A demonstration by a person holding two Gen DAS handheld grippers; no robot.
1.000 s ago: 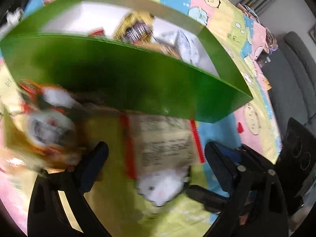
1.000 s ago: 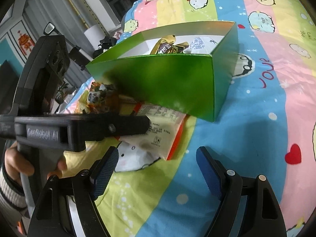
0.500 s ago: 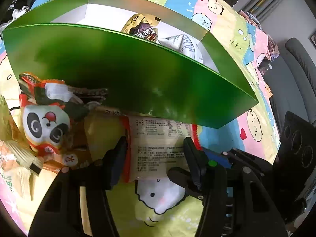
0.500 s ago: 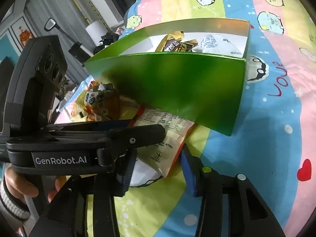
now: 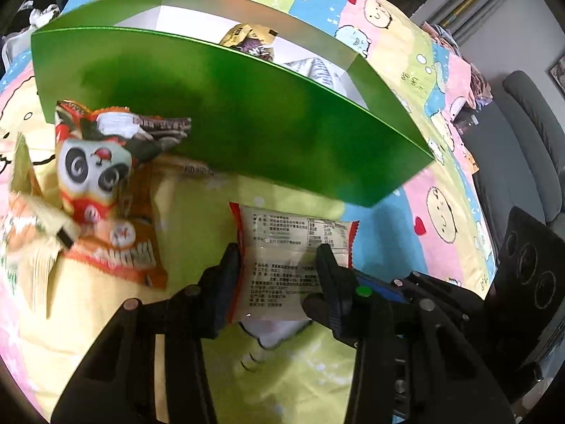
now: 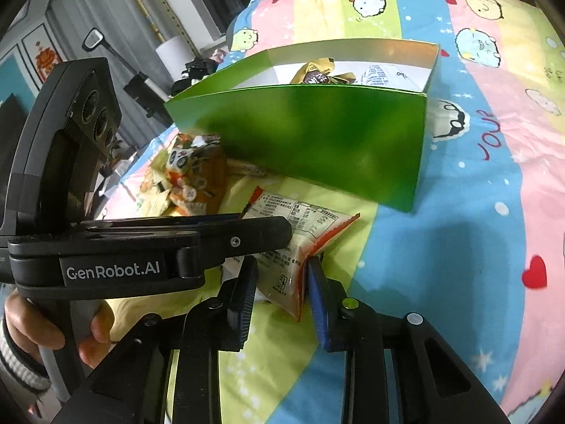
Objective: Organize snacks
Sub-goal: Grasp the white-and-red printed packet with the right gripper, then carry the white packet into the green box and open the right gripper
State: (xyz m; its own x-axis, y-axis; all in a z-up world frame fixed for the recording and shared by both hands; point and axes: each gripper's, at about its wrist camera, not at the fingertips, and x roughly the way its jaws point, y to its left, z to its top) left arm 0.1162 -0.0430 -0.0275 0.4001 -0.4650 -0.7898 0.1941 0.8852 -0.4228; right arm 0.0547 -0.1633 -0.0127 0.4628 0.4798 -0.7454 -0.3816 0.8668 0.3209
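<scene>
A clear snack packet with red edges and printed text (image 5: pixel 289 251) lies on the cartoon bedsheet in front of a green box (image 5: pixel 247 130). My left gripper (image 5: pixel 279 265) is shut on the packet's near end. My right gripper (image 6: pixel 280 282) is shut on the same packet (image 6: pixel 293 236) at its red edge, beside the left gripper's body (image 6: pixel 141 258). The green box (image 6: pixel 317 141) holds a gold-brown packet (image 5: pixel 250 40) and a white packet (image 5: pixel 314 70).
A pile of loose snacks lies left of the box: a panda-face packet (image 5: pixel 91 176), an orange packet (image 5: pixel 127 247) and pale yellow packets (image 5: pixel 31 226). The pile also shows in the right wrist view (image 6: pixel 183 176). A grey chair (image 5: pixel 529 134) stands past the bed's right edge.
Both grippers moved in and closed on the clear red-edged packet. The packet's edge is now lifted and creased between the right fingers.
</scene>
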